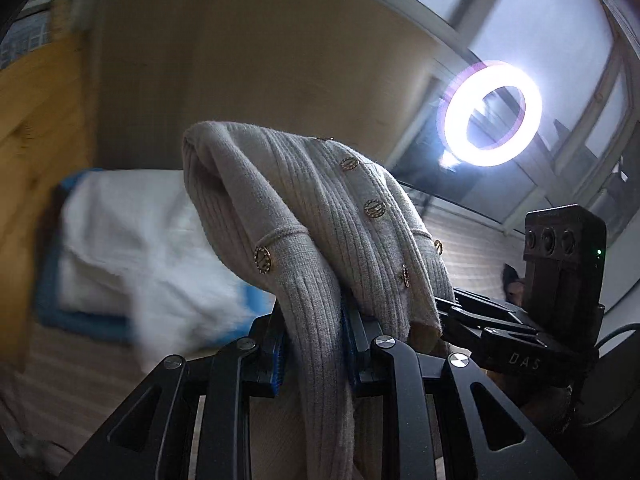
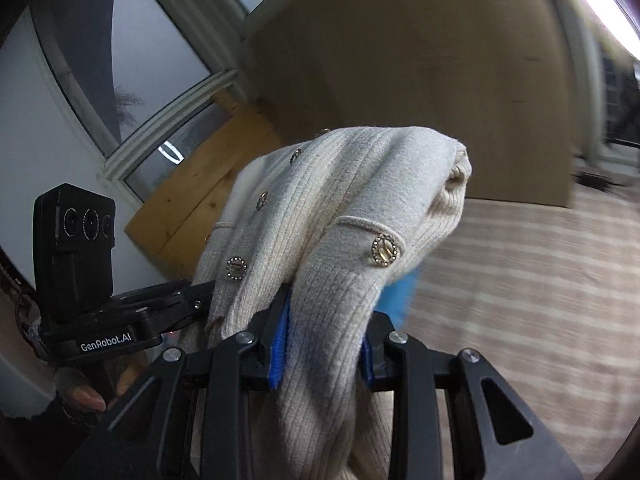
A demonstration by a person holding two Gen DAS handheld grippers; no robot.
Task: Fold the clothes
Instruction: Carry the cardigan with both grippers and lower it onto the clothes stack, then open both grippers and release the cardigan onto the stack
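Left wrist view: cream ribbed-knit cardigan with gold ring buttons (image 1: 320, 216) is bunched and held in the air, a thick fold running up from between the blue-padded fingers of the left hand-held gripper (image 1: 314, 344), which is pinched tight on the knit; the bulk drapes forward and right of it, toward the right hand-held gripper (image 1: 472, 320), close beside, its tips hidden under the cloth. Blurred white cloth on a blue mat (image 1: 132, 248) lies below left; ring light (image 1: 490, 114) up right. Right wrist view: the right gripper is clamped on another fold of the same cardigan, knit bulging forward and above; the left gripper shows just to its left, tips buried in the cloth. The long axis spans between the two, both equally near. Lifted and bundled: fits mid-fold or carrying a folded piece.
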